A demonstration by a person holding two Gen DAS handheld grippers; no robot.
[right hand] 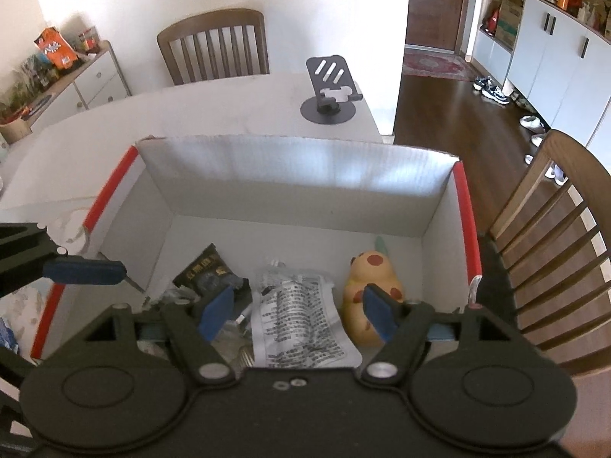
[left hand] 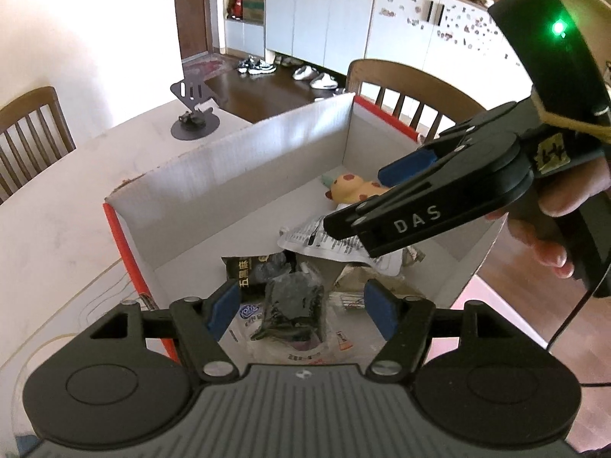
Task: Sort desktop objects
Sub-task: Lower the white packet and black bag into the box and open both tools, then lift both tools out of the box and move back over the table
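Note:
An open cardboard box (left hand: 236, 160) with red edges stands on the white table; it also shows in the right wrist view (right hand: 298, 175). Inside lie a yellow spotted plush toy (right hand: 368, 278), a silver printed pouch (right hand: 301, 316), a black snack packet (right hand: 206, 271) and a black wrapped bundle (left hand: 294, 305). My left gripper (left hand: 301, 309) is open and empty above the box's near end. My right gripper (right hand: 298, 313) is open and empty over the pouch; in the left wrist view it (left hand: 366, 206) reaches in from the right.
A dark phone stand (right hand: 330, 91) sits on the table beyond the box. Wooden chairs stand behind (right hand: 217, 45) and at the right (right hand: 553, 252). Cabinets (left hand: 324, 11) and shoes line the far wall. The table's edge runs close to the box's right side.

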